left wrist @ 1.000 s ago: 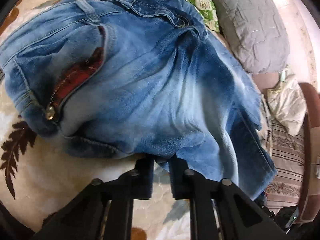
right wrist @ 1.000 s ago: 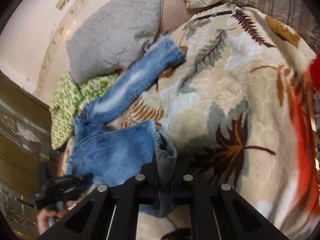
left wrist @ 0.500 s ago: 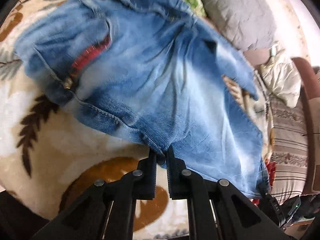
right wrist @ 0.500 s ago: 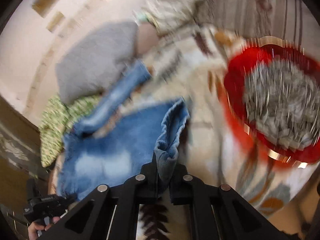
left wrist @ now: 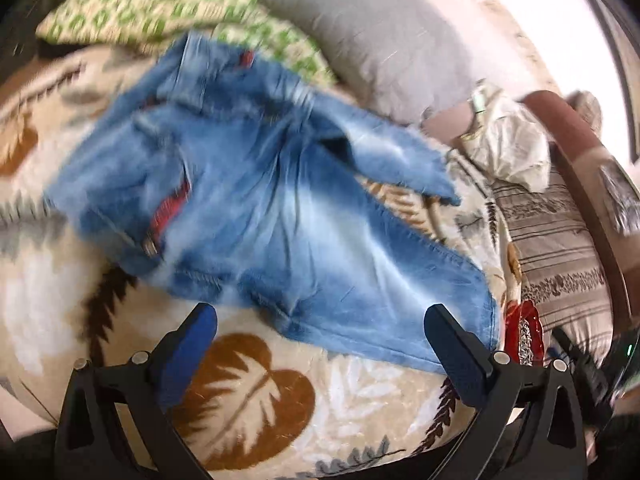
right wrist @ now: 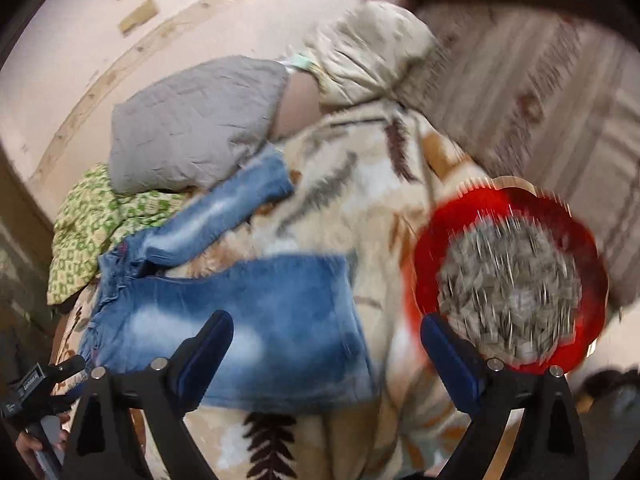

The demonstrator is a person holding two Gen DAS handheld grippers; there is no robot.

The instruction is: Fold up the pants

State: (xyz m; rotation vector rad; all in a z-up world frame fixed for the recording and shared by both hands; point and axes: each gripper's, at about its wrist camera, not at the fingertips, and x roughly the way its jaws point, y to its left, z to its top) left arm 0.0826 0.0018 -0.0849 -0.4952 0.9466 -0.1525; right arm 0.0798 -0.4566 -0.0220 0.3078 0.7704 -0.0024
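Observation:
Faded blue jeans (left wrist: 256, 216) lie spread on a leaf-patterned blanket (left wrist: 260, 396), waist at the far left with red lining showing at the open fly, two legs fanning out to the right. My left gripper (left wrist: 320, 336) is open and empty, just in front of the near leg's edge. In the right wrist view the jeans (right wrist: 256, 320) lie flat with one leg angled up toward the pillows. My right gripper (right wrist: 326, 354) is open and empty, its left finger over the near leg's hem end. Both views are motion-blurred.
A grey pillow (left wrist: 376, 32) and a green patterned pillow (left wrist: 168, 4) lie behind the jeans. A red flower-shaped cushion (right wrist: 512, 280) sits at the blanket's right edge. A striped cover (left wrist: 560, 264) and a cream bundle (left wrist: 508, 148) lie further right.
Both grippers held jeans fabric, dragged it toward me, then let go and opened. The jeans now lie flatter and farther from both cameras.

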